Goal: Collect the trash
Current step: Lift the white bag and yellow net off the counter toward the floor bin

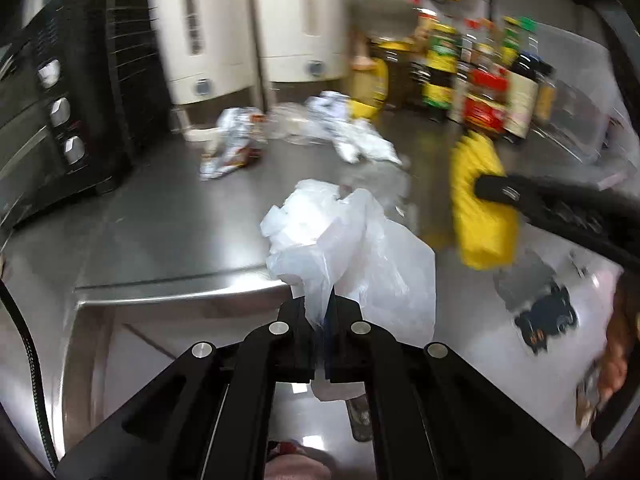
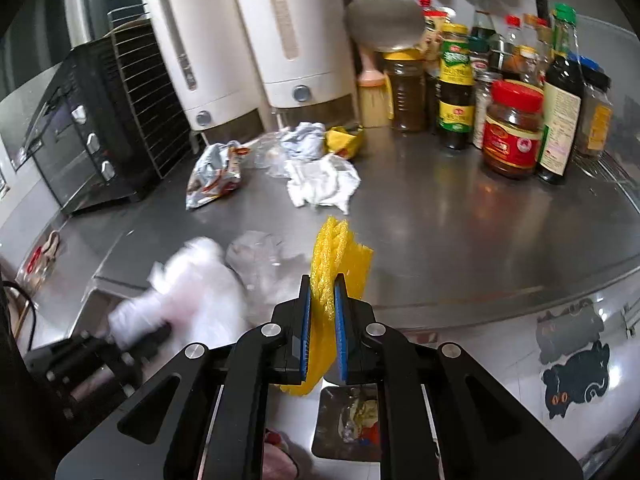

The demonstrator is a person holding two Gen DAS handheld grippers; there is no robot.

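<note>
The work surface was a stainless-steel counter (image 2: 440,216) in a kitchen, with two white dispensers (image 2: 248,40) standing against the back wall and a black toaster oven (image 2: 84,136) at the far left. A cluster of sauce bottles and jars (image 2: 512,92) occupied the back right, including a red-lidded jar (image 2: 514,128).

My left gripper (image 1: 325,312) was closed on a white plastic bag (image 1: 344,240); the bag was pinched between both fingers and bunched up above them, over the front edge of the counter. In the right wrist view the same bag (image 2: 188,292) appeared blurred at the lower left.

My right gripper (image 2: 323,300) was closed on a yellow foam net (image 2: 336,256), clamped between the blue pads (image 2: 340,320), with the net standing up above the fingers and hanging below them. In the left wrist view the net (image 1: 480,208) was well to the right of the bag.

Uncollected trash lay near the back of the counter: a crumpled foil snack wrapper (image 2: 216,172), a white crumpled tissue (image 2: 320,180), a pale blue crumpled wrapper (image 2: 302,140) and a yellow wrapper (image 2: 344,138) just beside it. A clear plastic film (image 2: 260,256) lay near the front edge, between the bag and the net.

Below the counter edge, a bin opening (image 2: 352,420) containing scraps was visible under the right gripper.
</note>
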